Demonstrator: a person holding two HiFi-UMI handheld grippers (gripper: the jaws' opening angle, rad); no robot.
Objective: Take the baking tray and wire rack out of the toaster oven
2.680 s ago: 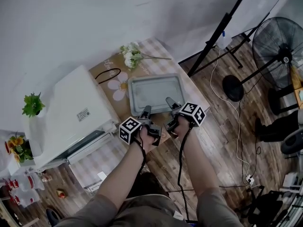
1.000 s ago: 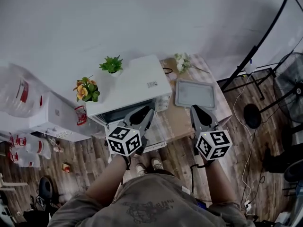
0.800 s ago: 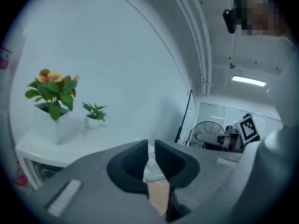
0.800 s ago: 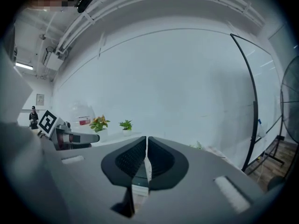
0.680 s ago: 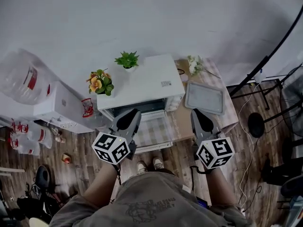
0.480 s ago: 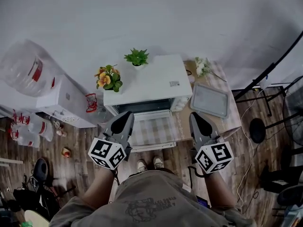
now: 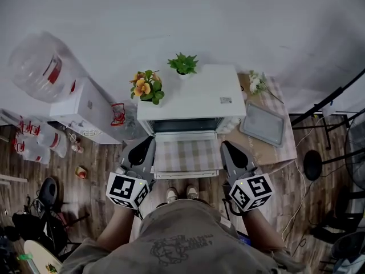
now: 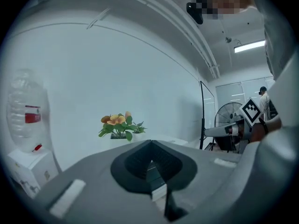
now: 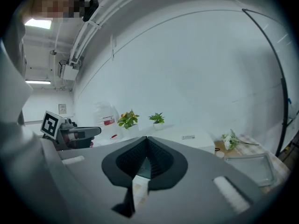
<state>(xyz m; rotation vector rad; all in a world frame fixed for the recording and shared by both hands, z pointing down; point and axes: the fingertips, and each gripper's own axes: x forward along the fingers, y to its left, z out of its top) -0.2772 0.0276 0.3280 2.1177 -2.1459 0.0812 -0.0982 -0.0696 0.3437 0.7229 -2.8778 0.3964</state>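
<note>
At the far left the water dispenser (image 7: 85,110) stands well apart from the work. Orange flowers (image 7: 145,87) and a small green plant (image 7: 182,63) sit by the back of the toaster oven (image 7: 194,96), away from its front.

My left gripper (image 7: 146,145) hangs just off the left corner of the oven door (image 7: 188,154). Its jaws are together on nothing, and I hold it near level so it lines up with the dark oven mouth (image 7: 185,124). The door lies folded flat toward me, so a shelf can slide straight out.

My right gripper (image 7: 226,147) mirrors the left at the door's right corner, its jaws also together and empty.

I can't make out the wire rack in the cavity, and I judge it is still inside.

Right of the oven, the baking tray (image 7: 263,123) lies flat on the table (image 7: 268,153). It is already out, set aside so the oven front stays free.
</note>
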